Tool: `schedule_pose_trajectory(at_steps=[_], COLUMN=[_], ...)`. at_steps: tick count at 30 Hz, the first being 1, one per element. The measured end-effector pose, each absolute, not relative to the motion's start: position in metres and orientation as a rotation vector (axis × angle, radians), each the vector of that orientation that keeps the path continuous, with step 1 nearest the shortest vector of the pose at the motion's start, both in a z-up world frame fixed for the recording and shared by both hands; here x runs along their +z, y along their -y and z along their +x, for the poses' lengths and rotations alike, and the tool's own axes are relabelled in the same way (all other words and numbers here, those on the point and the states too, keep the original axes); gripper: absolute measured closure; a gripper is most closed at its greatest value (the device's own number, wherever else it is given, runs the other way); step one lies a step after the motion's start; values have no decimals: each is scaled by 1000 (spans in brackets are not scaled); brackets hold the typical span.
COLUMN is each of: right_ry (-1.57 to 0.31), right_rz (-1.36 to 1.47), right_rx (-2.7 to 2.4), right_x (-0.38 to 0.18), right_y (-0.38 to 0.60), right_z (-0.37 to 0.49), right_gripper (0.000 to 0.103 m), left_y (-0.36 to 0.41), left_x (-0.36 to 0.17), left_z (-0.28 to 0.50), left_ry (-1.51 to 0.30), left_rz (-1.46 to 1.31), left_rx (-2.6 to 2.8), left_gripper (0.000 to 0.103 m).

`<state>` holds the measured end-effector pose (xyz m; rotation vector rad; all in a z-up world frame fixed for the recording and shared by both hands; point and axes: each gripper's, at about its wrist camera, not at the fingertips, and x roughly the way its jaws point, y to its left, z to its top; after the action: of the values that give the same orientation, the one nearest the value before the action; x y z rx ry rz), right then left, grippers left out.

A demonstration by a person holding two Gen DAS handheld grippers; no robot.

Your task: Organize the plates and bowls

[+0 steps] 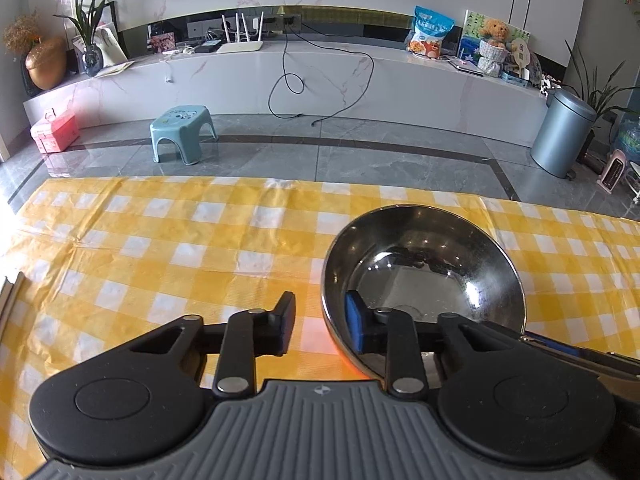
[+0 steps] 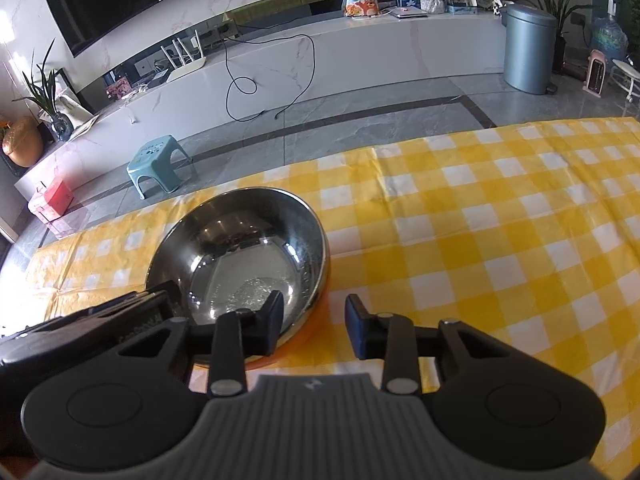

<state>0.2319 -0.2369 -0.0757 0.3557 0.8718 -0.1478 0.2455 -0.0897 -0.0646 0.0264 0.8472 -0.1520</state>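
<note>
Yellow-and-white checked cloth covers the desk, with grey floor tiles, a small teal stool and a long marble TV ledge beyond the far edge. One steel bowl sits on the cloth between the two claws, to the right in the left wrist view and to the left in the right wrist view.

Each claw straddles the bowl's near rim. The left claw has its right pad inside the bowl and its left pad outside over the cloth. The right claw mirrors that, left pad inside and right pad outside. Both sets of jaws stand part open with a clear gap on either side of the wall, so neither pinches metal yet, though the fisheye makes the inner pads' contact with the steel hard to judge.

The bowl is likely light, rigid and very slick, with a thin curved wall and a polished mirror finish. Pads could slide off the rim under a shallow bite. A firm pinch across the rim from both sides, set well down the wall, looks safest. An orange tint under the near edge may be another dish beneath it.
</note>
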Motion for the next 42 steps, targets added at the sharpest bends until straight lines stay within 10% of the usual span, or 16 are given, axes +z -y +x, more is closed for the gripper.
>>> schedule_pose_trajectory(at_steps=[9,42], right_ry=[-875,-747], right_rz=[374,372], right_rx=[-130,-59], right_x=[-76,4], right_y=[237,193], right_z=[229,19], right_gripper=[87,90], left_y=[91,24], left_x=[-66,11], left_z=[242,60], left_ry=[-855,-801], left_rz=[7,-120], left_rx=[-173,-129], left_gripper=[94,95])
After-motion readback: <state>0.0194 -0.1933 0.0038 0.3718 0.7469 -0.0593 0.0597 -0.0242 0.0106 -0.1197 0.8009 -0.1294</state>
